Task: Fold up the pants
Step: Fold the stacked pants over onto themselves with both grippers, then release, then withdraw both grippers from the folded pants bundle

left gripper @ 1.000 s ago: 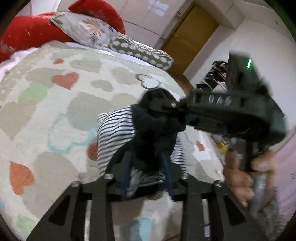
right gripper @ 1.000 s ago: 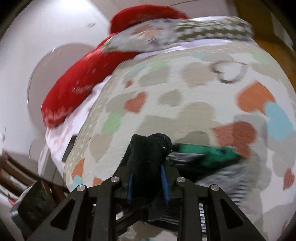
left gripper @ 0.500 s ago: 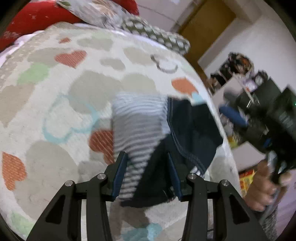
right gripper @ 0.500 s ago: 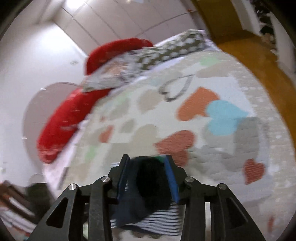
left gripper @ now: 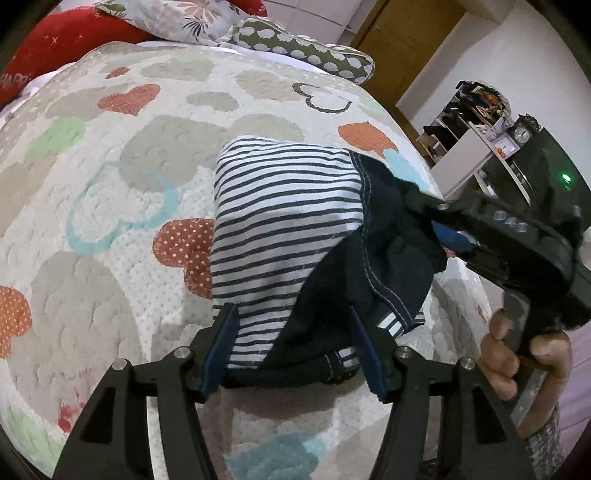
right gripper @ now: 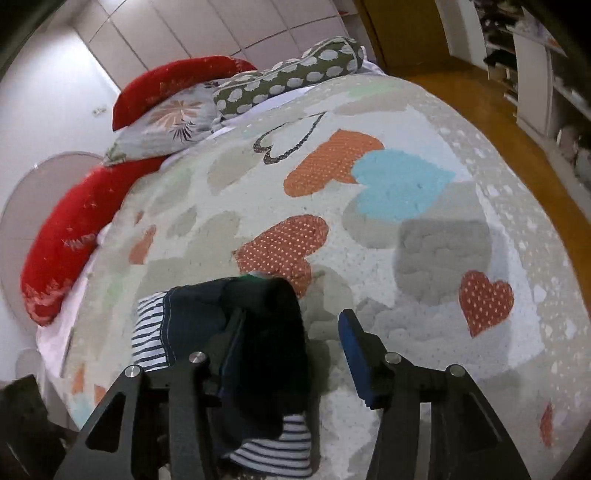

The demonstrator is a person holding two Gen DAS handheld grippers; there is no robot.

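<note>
The pants (left gripper: 280, 221), white with dark stripes and a navy part, lie folded on the heart-patterned bedspread (left gripper: 110, 184). My left gripper (left gripper: 293, 350) straddles their near edge. Its jaws are opening, the cloth lies between them, and the pads no longer pinch it. In the left wrist view, my right gripper (left gripper: 439, 210) sits at the navy corner on the right, held by a hand (left gripper: 517, 354). In the right wrist view, the navy cloth (right gripper: 258, 314) drapes over the left finger of the right gripper (right gripper: 291, 325). Its jaws are opening too, and the right pad (right gripper: 352, 339) stands free of the cloth.
Red cushions (left gripper: 55, 40), a floral pillow (left gripper: 192, 18) and a spotted pillow (left gripper: 306, 51) line the head of the bed. Past the bed's right edge are a wooden floor (right gripper: 498, 110), a door (left gripper: 406, 44) and a cluttered shelf unit (left gripper: 476, 122).
Both grippers came down and laid the bunched pants flat on the bedspread. Both pairs of jaws, earlier pinching the cloth, have spread apart. The right gripper swung away to the pants' right side.
</note>
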